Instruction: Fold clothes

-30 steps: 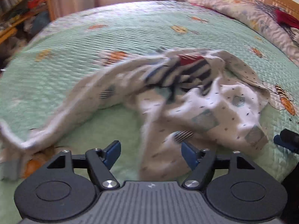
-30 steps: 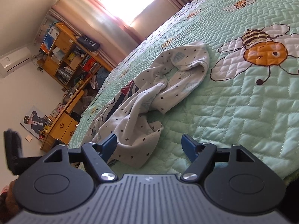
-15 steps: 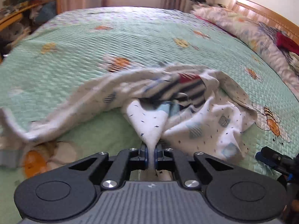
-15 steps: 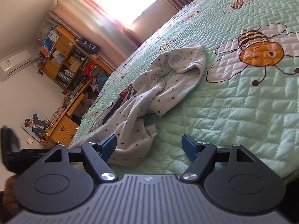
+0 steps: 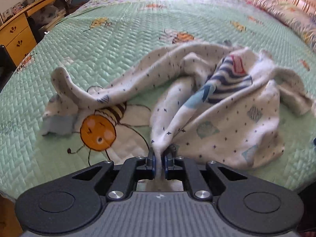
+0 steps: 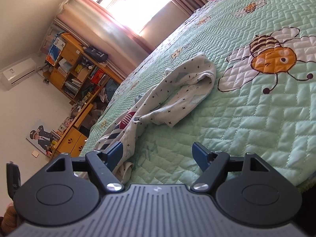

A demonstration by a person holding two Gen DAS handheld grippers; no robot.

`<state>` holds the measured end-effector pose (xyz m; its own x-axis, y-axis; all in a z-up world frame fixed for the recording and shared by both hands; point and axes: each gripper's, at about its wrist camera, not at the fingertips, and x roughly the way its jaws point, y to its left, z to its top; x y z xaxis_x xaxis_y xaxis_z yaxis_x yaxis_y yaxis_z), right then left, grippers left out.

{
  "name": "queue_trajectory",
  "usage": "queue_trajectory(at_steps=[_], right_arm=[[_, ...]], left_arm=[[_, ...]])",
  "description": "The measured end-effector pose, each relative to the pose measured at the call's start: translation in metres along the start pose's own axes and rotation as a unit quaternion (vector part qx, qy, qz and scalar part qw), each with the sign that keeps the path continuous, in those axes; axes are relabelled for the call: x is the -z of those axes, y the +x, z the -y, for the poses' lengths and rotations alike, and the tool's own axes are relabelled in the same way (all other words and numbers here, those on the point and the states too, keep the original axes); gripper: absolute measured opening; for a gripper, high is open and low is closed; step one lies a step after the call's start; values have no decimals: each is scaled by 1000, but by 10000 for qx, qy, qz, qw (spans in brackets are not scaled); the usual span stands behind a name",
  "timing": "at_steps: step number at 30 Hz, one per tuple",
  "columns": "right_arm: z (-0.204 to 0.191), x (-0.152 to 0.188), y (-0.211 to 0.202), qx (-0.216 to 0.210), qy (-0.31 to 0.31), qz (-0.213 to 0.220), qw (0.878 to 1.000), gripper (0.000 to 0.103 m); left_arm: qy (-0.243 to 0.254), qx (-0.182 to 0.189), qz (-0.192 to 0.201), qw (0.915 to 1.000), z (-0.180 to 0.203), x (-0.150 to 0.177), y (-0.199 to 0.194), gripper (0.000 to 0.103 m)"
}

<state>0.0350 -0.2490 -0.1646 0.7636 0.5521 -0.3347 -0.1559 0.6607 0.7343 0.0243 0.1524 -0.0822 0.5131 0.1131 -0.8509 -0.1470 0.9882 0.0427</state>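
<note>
In the left wrist view, the far right edge of the garment (image 5: 227,110) is blurred, and the headboard is cut off at the corner. A pinched fold of the soft white cloth, dotted with small dark marks and carrying a navy-striped patch, is seen between the pads of the left gripper (image 5: 159,163); the jaws are opening slightly with the fabric between them. The garment is spread crumpled on a green quilted bedspread (image 5: 118,45) printed with bees.

In the right wrist view, the right gripper (image 6: 157,154) is held with jaws wide apart over the bed edge, nothing gripped. The garment's near end is hidden behind the left finger.
</note>
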Motion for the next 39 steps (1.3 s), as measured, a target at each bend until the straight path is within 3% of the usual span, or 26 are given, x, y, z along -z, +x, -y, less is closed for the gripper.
queue_trajectory(at_steps=[6, 7, 9, 17, 22, 33, 39], right_arm=[[3, 0, 1, -19, 85, 17, 10000, 80], [3, 1, 1, -31, 94, 12, 10000, 80], [3, 1, 1, -51, 87, 11, 9999, 80], [1, 0, 0, -71, 85, 25, 9999, 80], [-1, 1, 1, -73, 48, 16, 10000, 80], [-10, -7, 14, -201, -70, -44, 9998, 80], [-34, -39, 33, -542, -413, 20, 9977, 80]], left_arm=[[-479, -24, 30, 9988, -21, -5, -22, 41], [-601, -10, 48, 9982, -25, -6, -27, 52], [-809, -5, 110, 9967, -30, -8, -36, 66], [-541, 125, 603, 9966, -6, -19, -65, 76], [-226, 106, 778, 9967, 15, -23, -70, 96], [-369, 265, 881, 9951, 2, -25, -62, 96], [-158, 166, 1052, 9942, 9, -38, -65, 96]])
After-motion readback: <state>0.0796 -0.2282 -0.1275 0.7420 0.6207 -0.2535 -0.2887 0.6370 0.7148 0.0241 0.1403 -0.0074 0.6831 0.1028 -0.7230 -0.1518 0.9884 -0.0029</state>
